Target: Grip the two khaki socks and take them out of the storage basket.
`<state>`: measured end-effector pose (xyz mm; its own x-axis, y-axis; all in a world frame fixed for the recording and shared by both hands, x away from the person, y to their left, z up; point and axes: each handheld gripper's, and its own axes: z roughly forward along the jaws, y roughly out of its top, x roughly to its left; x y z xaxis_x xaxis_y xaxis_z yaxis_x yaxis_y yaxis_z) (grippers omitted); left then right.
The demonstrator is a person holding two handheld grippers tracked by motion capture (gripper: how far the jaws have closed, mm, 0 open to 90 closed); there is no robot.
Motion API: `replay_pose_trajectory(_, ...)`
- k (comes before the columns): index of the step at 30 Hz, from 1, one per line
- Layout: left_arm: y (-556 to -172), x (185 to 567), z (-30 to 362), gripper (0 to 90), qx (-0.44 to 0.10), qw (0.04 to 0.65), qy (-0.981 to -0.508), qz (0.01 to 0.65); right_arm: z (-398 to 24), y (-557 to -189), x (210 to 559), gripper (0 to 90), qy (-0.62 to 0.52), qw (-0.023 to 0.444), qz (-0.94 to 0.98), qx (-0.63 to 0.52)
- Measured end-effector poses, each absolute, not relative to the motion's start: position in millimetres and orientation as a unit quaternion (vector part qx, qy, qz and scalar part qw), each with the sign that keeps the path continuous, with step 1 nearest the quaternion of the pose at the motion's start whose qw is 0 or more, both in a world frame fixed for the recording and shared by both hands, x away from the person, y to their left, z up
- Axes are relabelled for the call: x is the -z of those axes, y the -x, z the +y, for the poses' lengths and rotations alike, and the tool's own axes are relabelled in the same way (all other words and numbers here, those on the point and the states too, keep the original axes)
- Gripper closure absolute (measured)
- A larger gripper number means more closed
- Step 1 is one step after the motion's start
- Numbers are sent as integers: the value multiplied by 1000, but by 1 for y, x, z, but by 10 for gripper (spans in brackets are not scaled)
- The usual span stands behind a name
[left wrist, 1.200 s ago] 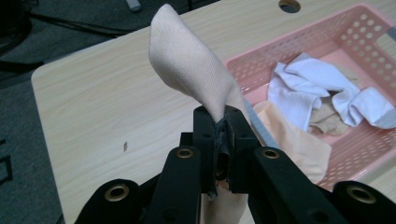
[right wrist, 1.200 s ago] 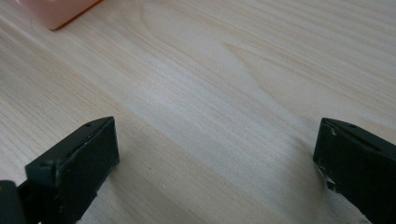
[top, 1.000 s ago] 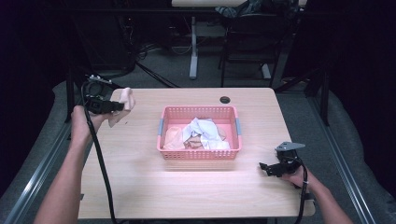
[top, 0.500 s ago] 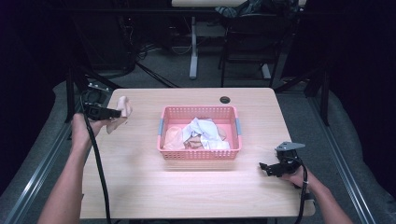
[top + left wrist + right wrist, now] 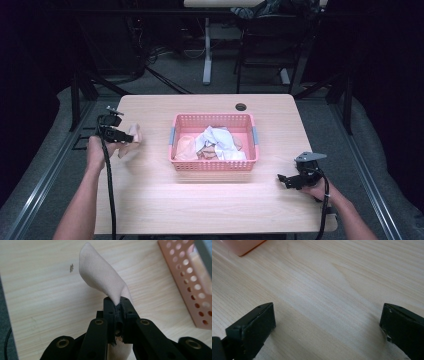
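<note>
My left gripper point(image 5: 131, 136) is shut on a pale pink cloth point(image 5: 131, 140), held just above the wooden table point(image 5: 150, 200) left of the pink basket point(image 5: 214, 166). In the left gripper view the cloth point(image 5: 101, 280) rises from between the closed jaws, with the basket wall point(image 5: 186, 277) at the right. White and beige cloths point(image 5: 215, 140) lie inside the basket. My right gripper point(image 5: 282, 179) rests low near the table's front right, jaws wide apart with nothing between them; its view has bare wood and a corner of the basket point(image 5: 242, 246).
A dark round hole point(image 5: 240, 106) sits near the table's far edge. Table legs, cables and a chair base stand on the floor beyond. Metal rails run along both sides of the table.
My left gripper has lowered and moved nearer the front with the pink cloth. The right gripper has stayed put.
</note>
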<state>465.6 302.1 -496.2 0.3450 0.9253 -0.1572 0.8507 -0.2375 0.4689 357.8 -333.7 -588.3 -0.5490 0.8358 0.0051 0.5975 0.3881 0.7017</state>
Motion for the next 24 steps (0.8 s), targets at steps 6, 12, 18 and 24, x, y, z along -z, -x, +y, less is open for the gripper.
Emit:
replay_pose_trajectory(6, -468, 526, 308, 841, -51, 232, -778, 582, -334, -358, 588, 0, -439, 177, 814, -337)
replay_pose_trajectory(12, -466, 530, 313, 695, -47, 243, -771, 587, -334, -358, 588, 0, -440, 177, 814, -337)
replay_pose_trajectory(18, -459, 513, 314, 380, -69, 248, -765, 590, -334, -358, 588, 0, -440, 177, 814, -336)
replay_pose_trajectory(24, -449, 481, 306, 198, -90, 270, -767, 575, -334, -358, 589, 0, -440, 177, 813, -337)
